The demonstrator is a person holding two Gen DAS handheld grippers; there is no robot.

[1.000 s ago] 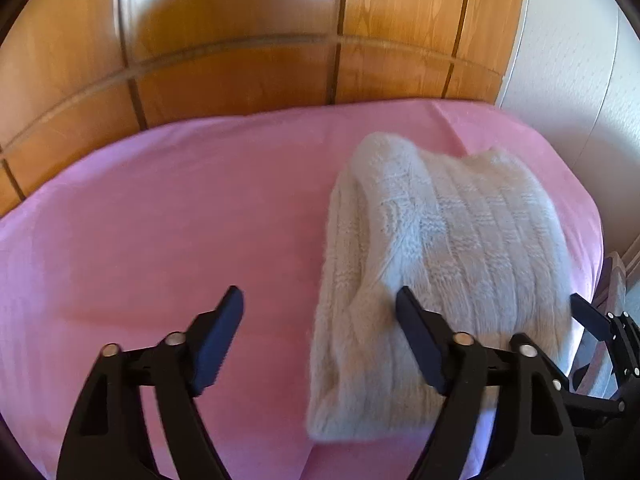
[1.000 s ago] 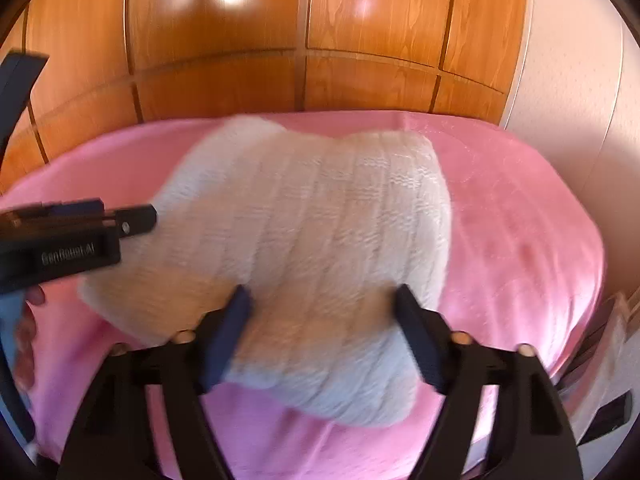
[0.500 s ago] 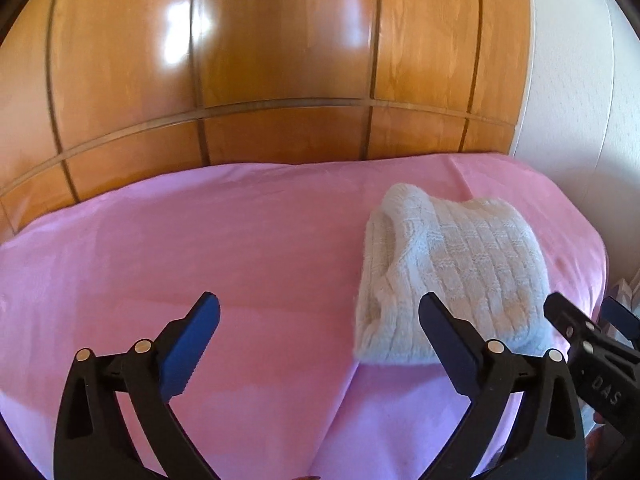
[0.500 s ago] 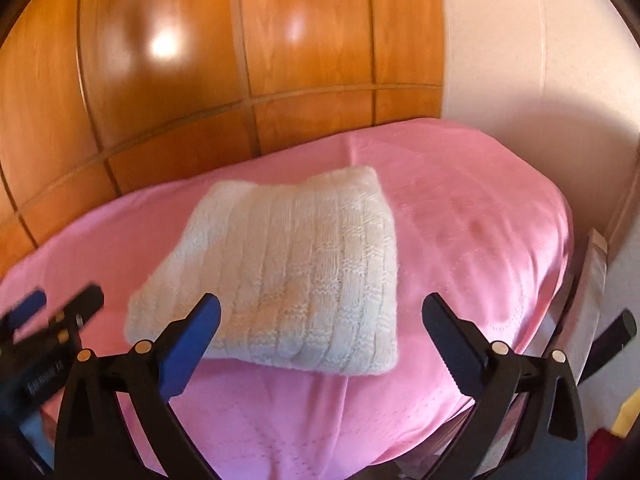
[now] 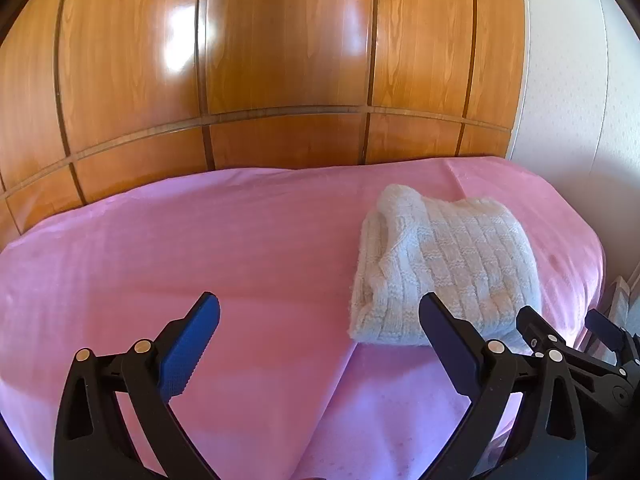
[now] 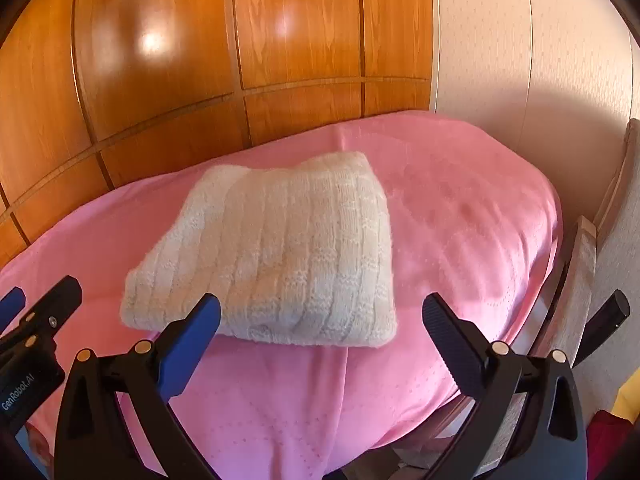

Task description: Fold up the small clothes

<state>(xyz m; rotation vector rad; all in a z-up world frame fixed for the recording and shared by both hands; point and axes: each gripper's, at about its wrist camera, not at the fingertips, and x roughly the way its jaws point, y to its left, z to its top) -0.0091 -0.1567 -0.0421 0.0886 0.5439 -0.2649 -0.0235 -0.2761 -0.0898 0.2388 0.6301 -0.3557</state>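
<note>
A folded cream knitted sweater [image 6: 276, 256] is laid near the bed's [image 6: 460, 208] right edge; the left tool [image 5: 320, 320] and right tool [image 6: 322, 320], just spread, are held released, nothing between them.

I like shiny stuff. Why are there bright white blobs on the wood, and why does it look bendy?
Left wrist view: light glares off the glossy wooden wardrobe. Right wrist view: two softer glare spots. The fisheye lens bends its straight lines in both views.
</note>
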